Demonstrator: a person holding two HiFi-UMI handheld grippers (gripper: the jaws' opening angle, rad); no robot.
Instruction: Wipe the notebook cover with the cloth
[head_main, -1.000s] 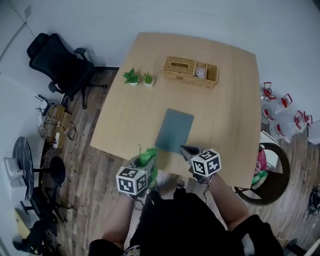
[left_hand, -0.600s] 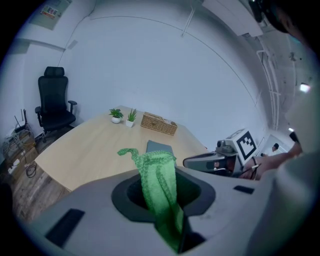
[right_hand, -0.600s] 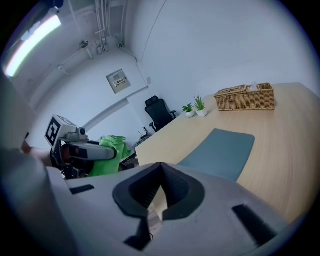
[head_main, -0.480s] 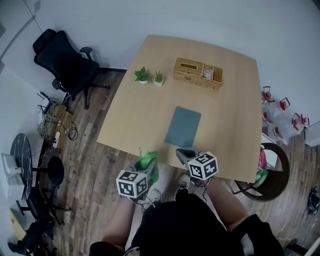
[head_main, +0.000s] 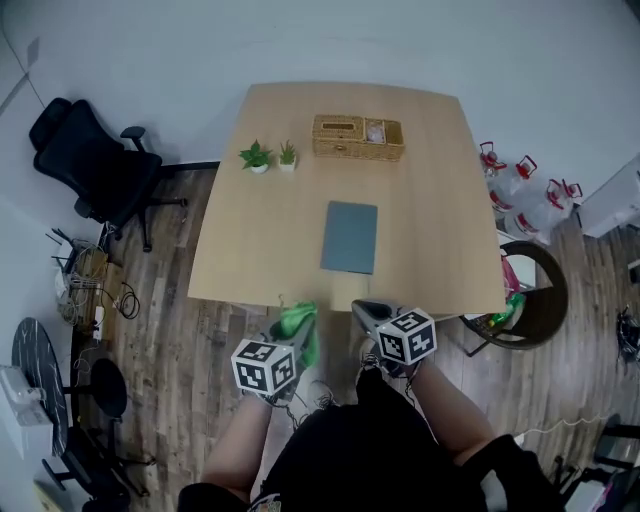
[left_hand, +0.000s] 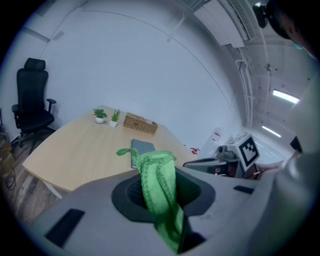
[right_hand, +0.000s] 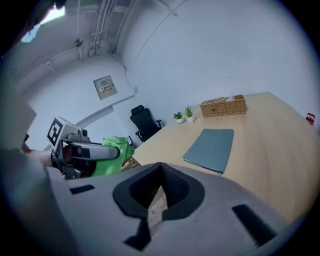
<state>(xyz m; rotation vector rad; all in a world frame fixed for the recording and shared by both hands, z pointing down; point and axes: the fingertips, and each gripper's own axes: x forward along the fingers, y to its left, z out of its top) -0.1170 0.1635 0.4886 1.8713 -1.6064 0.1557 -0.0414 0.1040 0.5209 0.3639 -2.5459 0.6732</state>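
Note:
A grey-blue notebook (head_main: 350, 237) lies closed in the middle of the wooden table (head_main: 250, 240). Both grippers hang just off the table's near edge, over the floor. My left gripper (head_main: 299, 322) is shut on a green cloth (head_main: 298, 328) that droops from its jaws. In the left gripper view the cloth (left_hand: 161, 182) fills the gap in my left gripper (left_hand: 160, 172), with the notebook (left_hand: 143, 146) far ahead. My right gripper (head_main: 366, 309) is shut and holds nothing. The right gripper view shows my right gripper (right_hand: 159, 170), the notebook (right_hand: 212, 147) ahead on the right, and the cloth (right_hand: 114, 151) on the left.
A wicker basket (head_main: 358, 137) and two small potted plants (head_main: 258, 157) stand at the table's far side. A black office chair (head_main: 90, 165) is on the left. Water jugs (head_main: 520, 185) and a round chair (head_main: 535, 290) stand on the right.
The head view has swung and drawn back. Both grippers, which were at the table's near edge, now hang off it, further from the notebook. The cloth stays in the left gripper.

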